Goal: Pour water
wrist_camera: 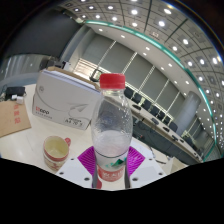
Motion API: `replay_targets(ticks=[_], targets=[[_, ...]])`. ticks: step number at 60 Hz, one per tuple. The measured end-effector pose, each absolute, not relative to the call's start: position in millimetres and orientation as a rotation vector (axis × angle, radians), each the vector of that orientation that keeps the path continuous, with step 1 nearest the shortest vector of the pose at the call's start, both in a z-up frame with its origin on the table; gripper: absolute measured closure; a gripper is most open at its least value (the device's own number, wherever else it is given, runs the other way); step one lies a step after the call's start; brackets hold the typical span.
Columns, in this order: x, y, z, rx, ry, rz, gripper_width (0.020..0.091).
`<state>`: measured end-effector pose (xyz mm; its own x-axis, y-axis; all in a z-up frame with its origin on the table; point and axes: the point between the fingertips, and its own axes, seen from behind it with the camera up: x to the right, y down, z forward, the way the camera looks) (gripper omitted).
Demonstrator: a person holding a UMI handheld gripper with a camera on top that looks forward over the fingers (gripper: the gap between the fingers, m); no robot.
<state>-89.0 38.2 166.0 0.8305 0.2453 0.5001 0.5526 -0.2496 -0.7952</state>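
With its long axis close to vertical, the bottle (112, 125) stands cap up, leaning slightly so that the cap sits a little to the left of the base. It is a clear plastic water bottle with a red screw cap, a narrow neck widening to rounded shoulders, and a label band of white, red and green around its lower body. The wall is transparent; whether it holds water, and to what level, cannot be read with certainty. The bottle's lower part sits in the gripper (112, 170), between the two fingers, whose pink pads (84, 160) show at either side of the label. The pads lie close against the bottle on both sides, but the contact itself is partly hidden by the bottle's body, so whether the fingers press on it or merely flank it cannot be told. The base of the bottle is out of sight below the fingers, so it cannot be told whether it rests on the table (25, 150). A paper cup (56, 153) with a red and cream pattern stands upright on the table, just left of the bottle and apart from it, mouth open upward. Beyond the cup a white box (65, 100) rests on the table, and a brown cardboard piece (12, 118) lies further left.
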Motion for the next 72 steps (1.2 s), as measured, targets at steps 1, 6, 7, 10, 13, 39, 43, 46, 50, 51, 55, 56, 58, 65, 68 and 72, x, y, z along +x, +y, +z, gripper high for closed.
replay_targets(ticks=[1, 6, 7, 10, 13, 39, 43, 46, 50, 51, 55, 56, 58, 65, 68, 72], targets=[[-87, 37, 162, -1.854, -0.572, -0.275, 0.0733], [-82, 37, 143, -1.921, -0.406, -0.068, 0.0735], [-84, 38, 137, -1.93, -0.378, -0.038, 0.0733], [-81, 39, 125, -1.939, -0.324, 0.03, 0.0735], [-79, 40, 112, -1.948, -0.302, 0.072, 0.0734], [-72, 35, 55, -1.982, -0.272, 0.169, 0.0523], [-66, 25, 49, -2.033, -0.271, 0.159, 0.0262], [-60, 18, 50, -2.06, -0.254, 0.135, 0.0271], [-53, 3, 58, -2.093, -0.228, 0.087, 0.0239], [-51, -1, 61, -2.102, -0.22, 0.072, 0.0238], [-49, -25, 75, -2.136, -0.2, 0.039, 0.0245], [-49, -32, 79, -2.141, -0.194, 0.034, 0.0245], [-52, -47, 88, -2.155, -0.18, 0.024, 0.0245], [-66, -104, 121, -2.2, -0.133, 0.01, 0.0248], [-72, -132, 133, -2.219, -0.114, -0.004, 0.0249], [-80, -167, 151, -2.222, -0.098, -0.026, 0.0246]])
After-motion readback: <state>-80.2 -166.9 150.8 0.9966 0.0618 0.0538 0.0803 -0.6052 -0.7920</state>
